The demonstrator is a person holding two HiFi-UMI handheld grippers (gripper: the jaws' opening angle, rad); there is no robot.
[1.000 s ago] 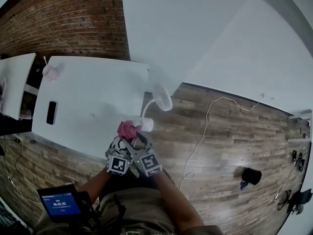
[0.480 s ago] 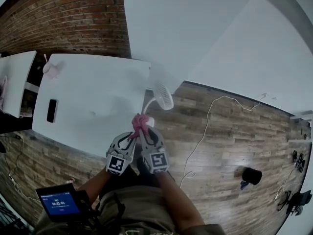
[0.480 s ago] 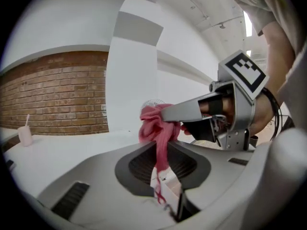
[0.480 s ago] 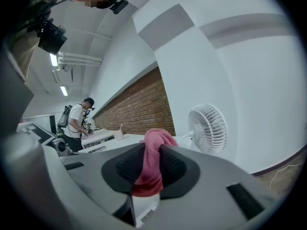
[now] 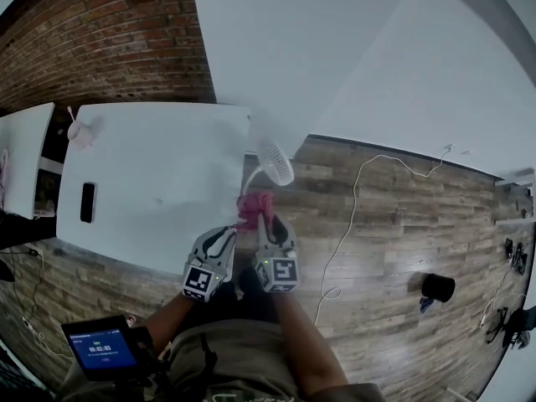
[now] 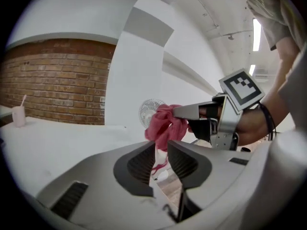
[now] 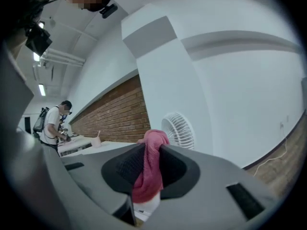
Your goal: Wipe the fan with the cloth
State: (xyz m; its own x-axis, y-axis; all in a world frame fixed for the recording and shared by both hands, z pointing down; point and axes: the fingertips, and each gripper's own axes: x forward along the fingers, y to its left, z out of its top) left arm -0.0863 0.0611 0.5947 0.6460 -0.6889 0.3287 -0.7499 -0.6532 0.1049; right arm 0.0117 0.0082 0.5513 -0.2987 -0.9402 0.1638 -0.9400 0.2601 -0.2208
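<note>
Pink cloth (image 7: pixel 149 162) 1, in right fingers (image 7: pixel 177 169) | left fingers (image 6: pixel 139 164) just opening, empty | fan (image 7: pixel 178 130) 1

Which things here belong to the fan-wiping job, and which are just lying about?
Part of the job:
white fan
pink cloth

Lying about:
black phone on the white table
cup with straw at the table's far corner
black object on the wood floor

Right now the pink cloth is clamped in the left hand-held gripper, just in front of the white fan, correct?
No. The pink cloth is clamped in the right hand-held gripper, not the left, as the right gripper view shows. It is indeed just in front of the white fan.
</note>
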